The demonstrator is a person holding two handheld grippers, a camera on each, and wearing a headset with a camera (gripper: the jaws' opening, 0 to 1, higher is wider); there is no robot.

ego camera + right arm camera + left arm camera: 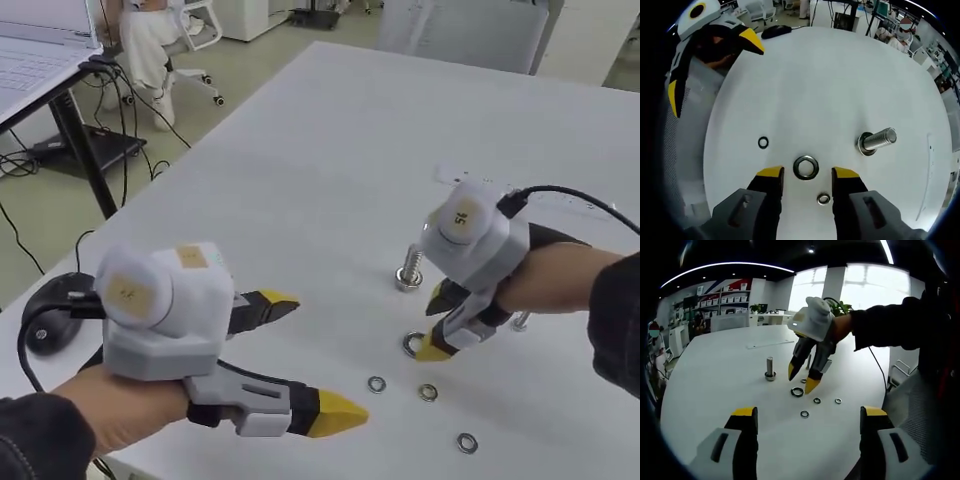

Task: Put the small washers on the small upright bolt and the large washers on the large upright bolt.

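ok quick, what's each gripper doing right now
Left gripper: open, empty.
Right gripper: open at the large washer, not gripping it.

Bench [330, 150] is recorded as plain white. Left gripper [325, 355] and right gripper [433, 324] are noted as grey and black, tipped yellow. Large washer [413, 344], small washers [377, 384] and large bolt [410, 268] are seen as silver.

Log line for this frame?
right gripper open above large washer | left gripper open, apart | large bolt upright | three small washers loose on table
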